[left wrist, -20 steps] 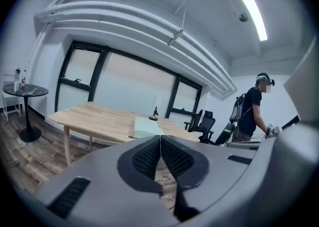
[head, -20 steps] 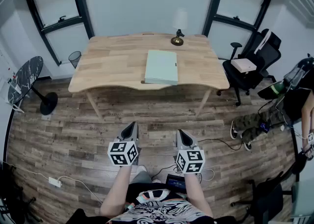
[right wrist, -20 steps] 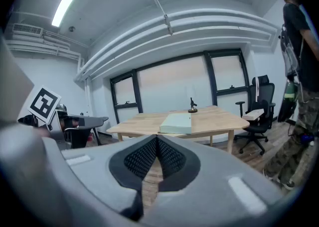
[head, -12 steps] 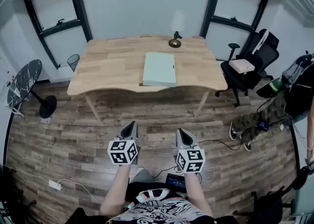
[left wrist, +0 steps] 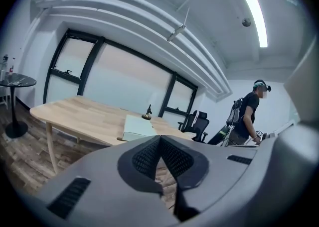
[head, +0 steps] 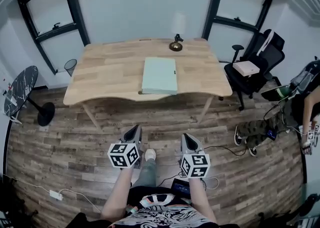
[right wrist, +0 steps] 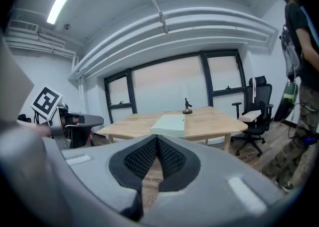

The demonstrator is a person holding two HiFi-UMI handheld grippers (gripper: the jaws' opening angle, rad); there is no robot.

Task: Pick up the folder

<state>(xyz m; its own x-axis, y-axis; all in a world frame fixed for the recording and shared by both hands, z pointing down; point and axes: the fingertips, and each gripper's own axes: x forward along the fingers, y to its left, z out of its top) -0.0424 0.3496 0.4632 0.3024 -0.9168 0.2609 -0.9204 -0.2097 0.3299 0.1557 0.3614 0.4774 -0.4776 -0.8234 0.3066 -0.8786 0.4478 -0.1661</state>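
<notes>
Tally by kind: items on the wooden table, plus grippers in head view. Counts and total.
folder: 1
small brass-coloured stand: 1
gripper: 2 (left gripper, right gripper, both shut, nothing between the jaws)
Total: 4

- The head camera looked down from high up. The floor [head: 75, 142] was close below, and the table [head: 105, 69] stood farther off.
- The camera on the left gripper [left wrist: 159, 140] sat low, right behind its jaws, and looked forward at the table.
- The camera on the right gripper [right wrist: 156, 140] did the same.
- All three saw the table and the folder [head: 160, 75].
</notes>
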